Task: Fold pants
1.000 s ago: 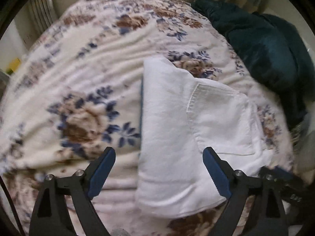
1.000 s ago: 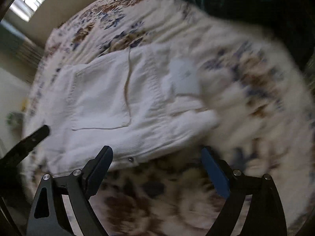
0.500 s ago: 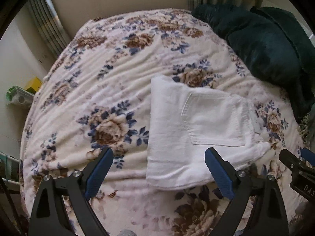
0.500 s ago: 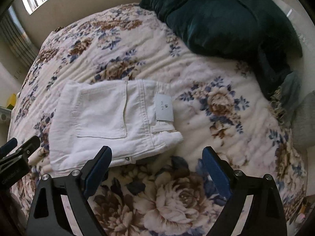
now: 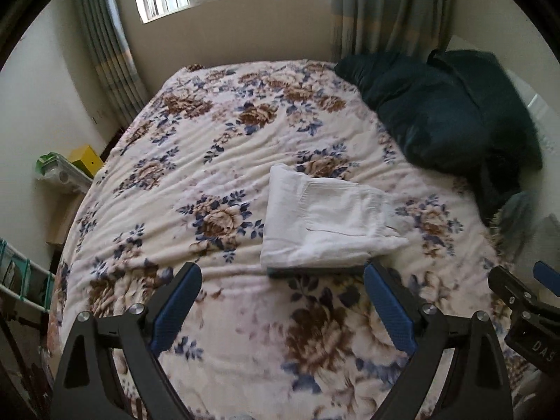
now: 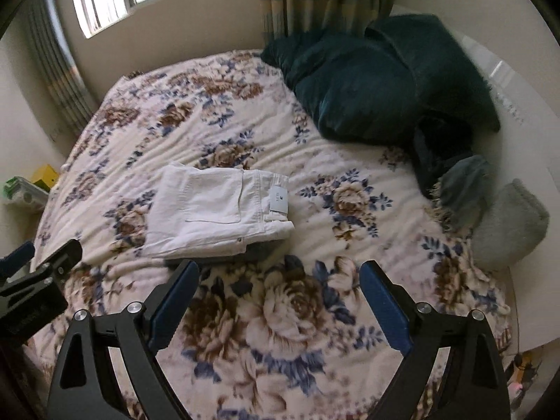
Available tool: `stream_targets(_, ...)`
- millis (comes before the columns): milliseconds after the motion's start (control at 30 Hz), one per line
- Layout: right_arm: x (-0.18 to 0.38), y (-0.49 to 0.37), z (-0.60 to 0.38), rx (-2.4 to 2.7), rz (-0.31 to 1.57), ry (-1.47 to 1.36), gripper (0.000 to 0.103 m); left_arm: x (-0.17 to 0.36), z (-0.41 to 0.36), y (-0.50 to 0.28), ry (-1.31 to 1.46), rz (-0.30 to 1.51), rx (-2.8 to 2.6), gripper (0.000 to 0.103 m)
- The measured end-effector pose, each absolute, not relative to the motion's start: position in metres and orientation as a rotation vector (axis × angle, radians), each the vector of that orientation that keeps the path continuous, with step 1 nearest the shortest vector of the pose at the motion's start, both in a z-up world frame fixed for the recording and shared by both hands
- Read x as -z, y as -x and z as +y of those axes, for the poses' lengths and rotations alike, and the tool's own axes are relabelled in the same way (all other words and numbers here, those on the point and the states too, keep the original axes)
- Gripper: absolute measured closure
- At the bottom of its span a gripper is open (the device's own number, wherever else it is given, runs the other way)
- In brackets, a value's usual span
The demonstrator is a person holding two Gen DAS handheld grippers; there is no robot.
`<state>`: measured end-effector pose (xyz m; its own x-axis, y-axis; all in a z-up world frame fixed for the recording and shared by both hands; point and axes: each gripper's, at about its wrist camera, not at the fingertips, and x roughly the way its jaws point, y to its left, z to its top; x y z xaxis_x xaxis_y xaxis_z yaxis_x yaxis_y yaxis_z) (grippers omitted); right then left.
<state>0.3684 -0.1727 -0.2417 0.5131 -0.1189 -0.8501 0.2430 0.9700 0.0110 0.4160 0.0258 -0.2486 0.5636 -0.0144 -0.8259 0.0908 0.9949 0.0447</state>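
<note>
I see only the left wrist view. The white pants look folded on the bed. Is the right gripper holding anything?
Observer: No. The right gripper is open; only the floral bedspread shows between its fingers.
Operator: Do the pants have any label?
Observer: Yes. The pants carry a white label at the waistband end, facing up.
Operator: What lies at the right edge of the bed?
Observer: A grey cushion, near the dark green pillows.
</note>
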Motion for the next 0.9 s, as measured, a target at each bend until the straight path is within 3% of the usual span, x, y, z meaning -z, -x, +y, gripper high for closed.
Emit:
stream_targets(600, 0.032, -0.123, -0.165, 0.148, 0.79, -0.074, 0.008, 0.078, 0.039, -0.201, -0.03, 0.757, 0.026, 0.008)
stream_targets(900, -0.036, -0.036, -0.156, 0.102, 0.736, -0.025, 0.008, 0.022, 0.047, -0.121, -0.021, 0.697, -0.029, 0.008)
